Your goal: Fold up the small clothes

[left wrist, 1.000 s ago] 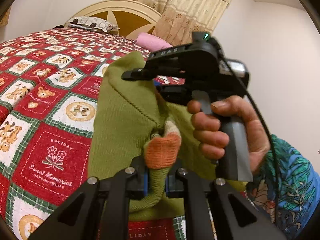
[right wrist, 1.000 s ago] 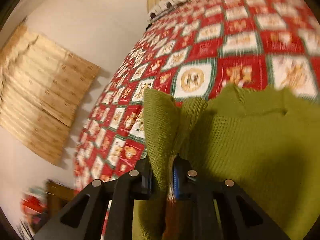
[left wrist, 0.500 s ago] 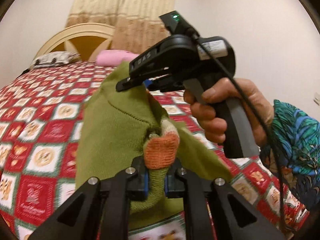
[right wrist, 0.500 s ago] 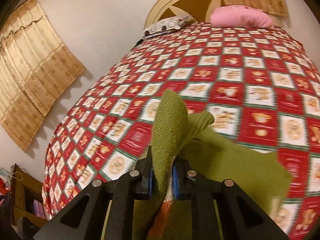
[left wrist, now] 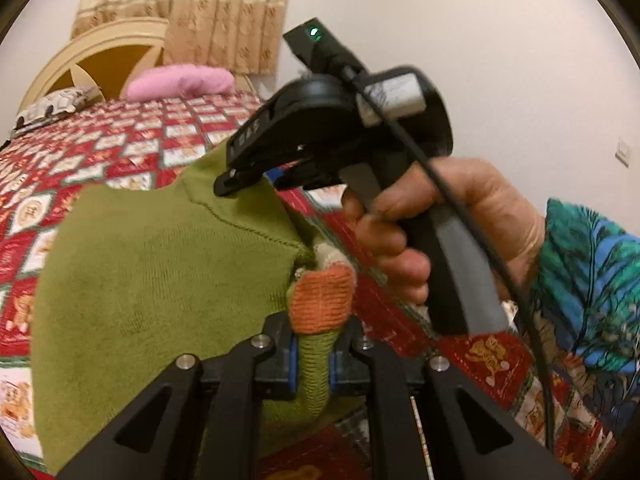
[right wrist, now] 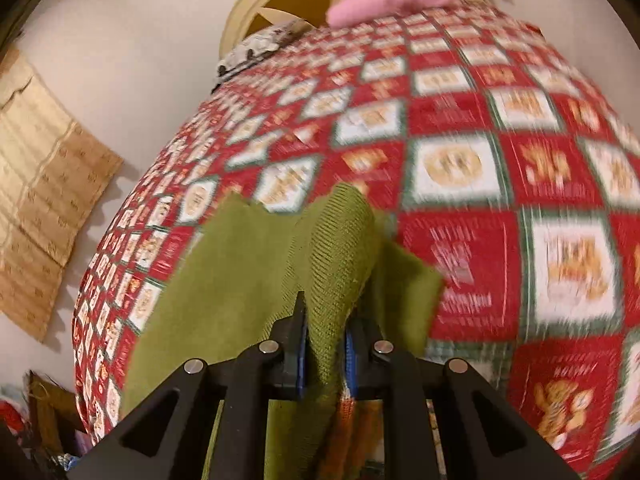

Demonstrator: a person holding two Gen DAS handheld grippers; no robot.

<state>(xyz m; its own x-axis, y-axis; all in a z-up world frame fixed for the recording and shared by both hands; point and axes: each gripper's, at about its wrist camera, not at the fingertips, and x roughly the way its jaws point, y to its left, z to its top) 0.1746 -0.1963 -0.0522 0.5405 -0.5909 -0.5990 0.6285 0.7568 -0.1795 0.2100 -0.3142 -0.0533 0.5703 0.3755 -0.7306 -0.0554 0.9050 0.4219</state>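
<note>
Olive knit: the green garment (left wrist: pixel 160 272) hangs in the air between the two tools, above the quilt (left wrist: pixel 120 152); a wide panel of it fills the left wrist view from 7 to 10 o'clock.
Orange trim: a ribbed orange and cream cuff (left wrist: pixel 322 300) folds over just above the left claw, near 6 o'clock.
Left gripper (left wrist: pixel 314 364): jaws closed on a green ribbed strip of the garment just below the cuff.
Right gripper (right wrist: pixel 326 354): jaws pinched on a bunched fold of the same garment (right wrist: pixel 332 264); a striped orange edge shows below the pads. In the left view its tips (left wrist: pixel 256 172) clamp the upper seam, toward 11 o'clock of centre.
Right hand (left wrist: pixel 440 232): wrapped round the right tool's grey handle at 3 o'clock, with a blue-green patterned sleeve (left wrist: pixel 592 280) behind it.
Bed: red, white and green checked quilt with bear motifs; in the right view it is blurred.
Far end: pink pillow (left wrist: pixel 180 82) and a patterned pillow (left wrist: pixel 52 104) lie by the cream headboard (left wrist: pixel 92 60), about 11 o'clock.
Wall: beige curtains (left wrist: pixel 224 12) hang at 12 o'clock.
</note>
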